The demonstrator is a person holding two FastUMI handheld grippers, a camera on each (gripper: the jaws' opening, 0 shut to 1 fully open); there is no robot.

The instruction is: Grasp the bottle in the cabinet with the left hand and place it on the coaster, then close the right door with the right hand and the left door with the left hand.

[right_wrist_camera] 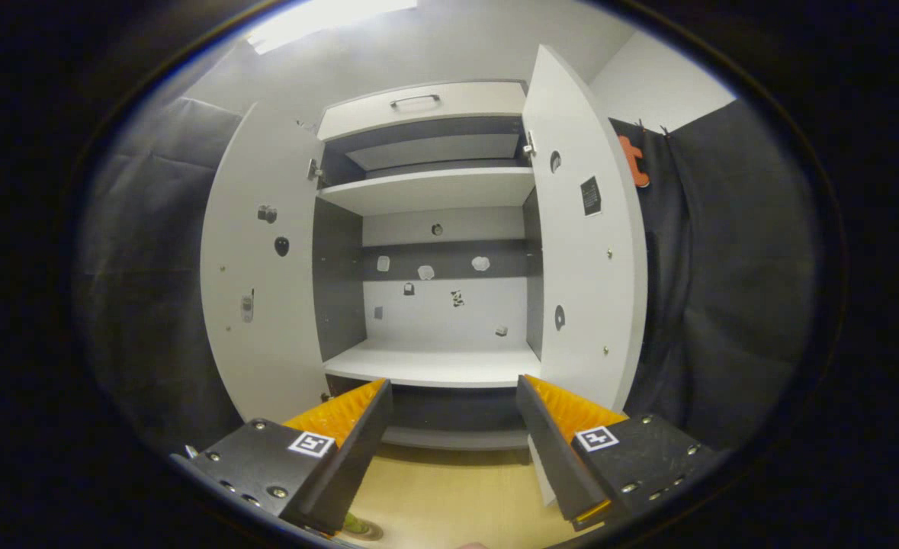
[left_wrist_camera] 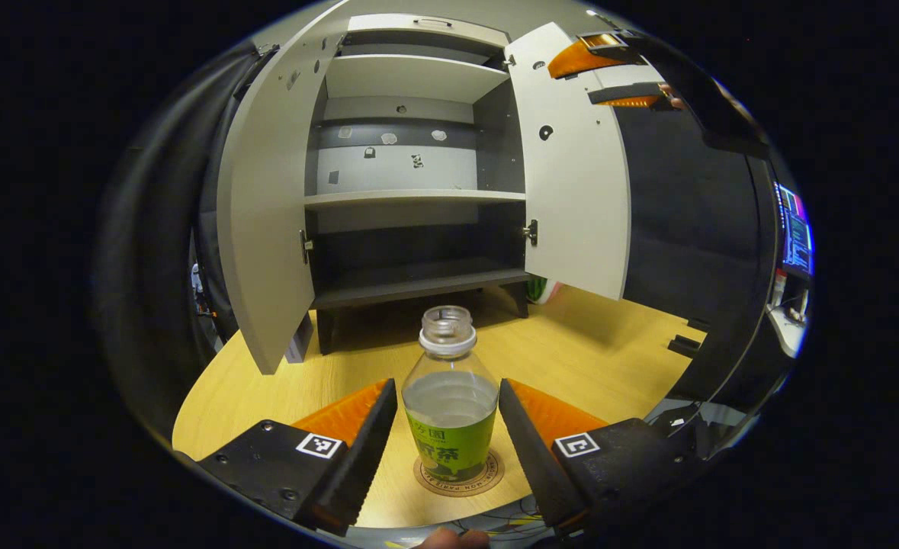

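The bottle (left_wrist_camera: 449, 396), uncapped and partly filled, stands upright on the round coaster (left_wrist_camera: 459, 474) on the wooden table (left_wrist_camera: 571, 366), toward 6 o'clock in the left gripper view. The left gripper (left_wrist_camera: 447, 438) has its fingers spread to either side of the bottle, with a gap showing on each side, so nothing is pinched. Behind it, toward 12 o'clock, the cabinet (left_wrist_camera: 411, 194) stands with both doors swung wide: the left door (left_wrist_camera: 266, 221) at about 9 o'clock, the right door (left_wrist_camera: 575, 175) at about 2 o'clock. Up at 1 o'clock the right gripper (left_wrist_camera: 609, 72) hangs near the top edge of that right door. In the right gripper view the right gripper (right_wrist_camera: 453, 438) faces the shelves, fingers spread and holding nothing, the right door (right_wrist_camera: 582, 252) at 2 o'clock.
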